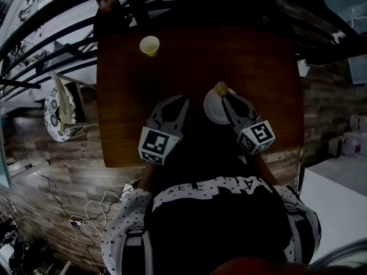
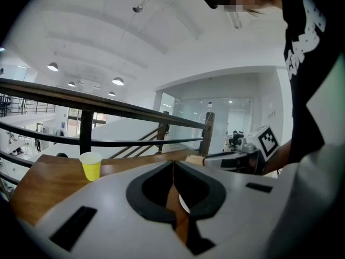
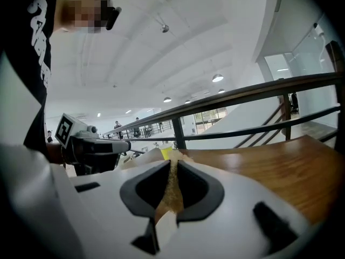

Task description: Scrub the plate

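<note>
Standing over the wooden table [image 1: 252, 67], I have the white plate [image 1: 212, 110] lying flat near the front edge, where I judge I can press on it. My right tongs [image 1: 225, 98] clamp a tan sponge [image 1: 221, 88] at the plate's far rim for scrubbing. My left tongs [image 1: 181, 100], closed on nothing, hover just beside the plate.

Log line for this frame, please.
right gripper: shut on tan sponge, over round white plate | left gripper: shut, empty, beside plate | yellow paper cup: untouched on brown wooden table

Black printed shirt [image 1: 218, 222], seemingly dotted white sleeves [image 1: 121, 229]
</note>
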Demonstrator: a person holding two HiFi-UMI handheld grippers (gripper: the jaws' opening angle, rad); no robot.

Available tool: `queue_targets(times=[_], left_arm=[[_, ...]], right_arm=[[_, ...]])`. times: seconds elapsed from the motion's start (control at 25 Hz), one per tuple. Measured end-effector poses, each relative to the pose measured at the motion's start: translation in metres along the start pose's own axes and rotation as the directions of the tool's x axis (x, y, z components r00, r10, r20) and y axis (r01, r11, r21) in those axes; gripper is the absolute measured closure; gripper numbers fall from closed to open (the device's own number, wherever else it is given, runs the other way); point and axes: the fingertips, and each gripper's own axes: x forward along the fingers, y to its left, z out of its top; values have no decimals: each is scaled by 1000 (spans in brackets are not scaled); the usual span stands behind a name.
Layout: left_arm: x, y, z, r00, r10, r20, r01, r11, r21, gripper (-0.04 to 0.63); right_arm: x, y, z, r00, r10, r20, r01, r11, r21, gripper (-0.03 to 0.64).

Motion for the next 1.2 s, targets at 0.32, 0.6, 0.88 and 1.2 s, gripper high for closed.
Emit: queue_targets(times=[0.32,0.6,0.88,1.2], left_arm=[[0,8,-5,1000,4,-11,-4,1000,-8,580],[1,15,-9,1000,14,-21,-15,1000,-11,581],[0,16,-12,1000,19,-24,-19,1000,-19,581],[-6,20,-11,999,32,-27,-32,999,-21,581]], right_arm=[[17,-6,-23,997,-6,-72,4,1000,-26,568],[27,-11,-33,992,-25,-123,20,999,-44,568],[31,-9,-40,988,-18,-153,9,998,-60,568],[34,-12,-48,981,-32,-193,18,997,-77,568]])
